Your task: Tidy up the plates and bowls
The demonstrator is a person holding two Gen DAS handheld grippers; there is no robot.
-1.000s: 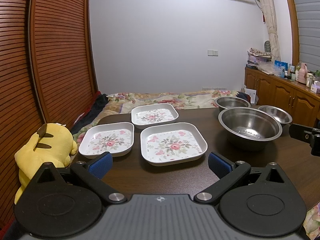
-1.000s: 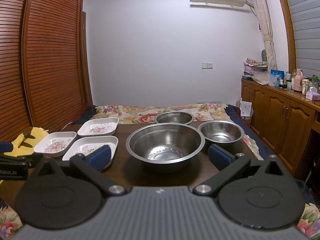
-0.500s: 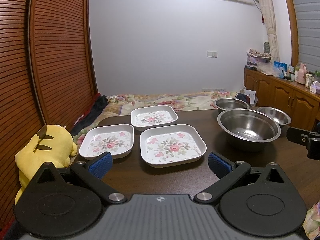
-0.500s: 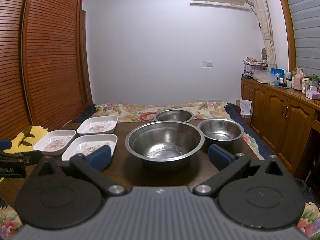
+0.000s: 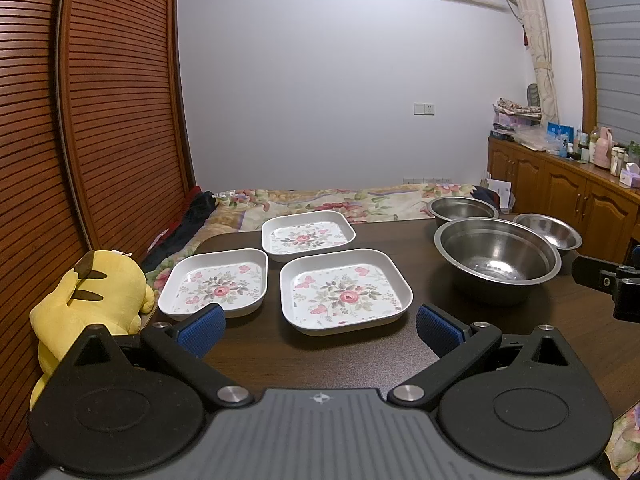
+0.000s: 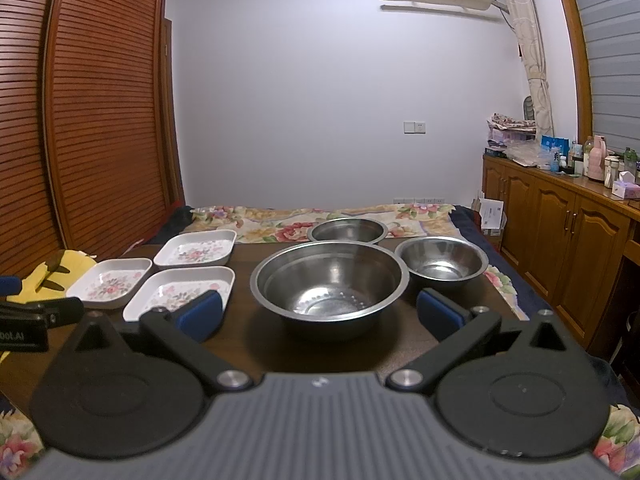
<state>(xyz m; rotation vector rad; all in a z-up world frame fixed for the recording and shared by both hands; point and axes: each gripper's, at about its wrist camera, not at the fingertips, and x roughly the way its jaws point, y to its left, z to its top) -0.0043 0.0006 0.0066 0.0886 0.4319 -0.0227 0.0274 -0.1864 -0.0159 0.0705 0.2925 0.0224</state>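
Three white square floral-patterned plates [image 5: 346,292] lie apart on the left of the dark wooden desk [image 5: 344,352]; three round stainless-steel bowls [image 6: 328,280] stand on the right, none nested. The left gripper [image 5: 318,322] and right gripper [image 6: 319,312] hover released, holding nothing. Probably stacking comes first: best pinch a near rim squarely and lift level, clear of neighbours.

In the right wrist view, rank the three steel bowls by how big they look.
1. Near steel bowl, clearly largest.
2. Right steel bowl.
3. Far steel bowl, though distance makes its rank against the right one unsure.
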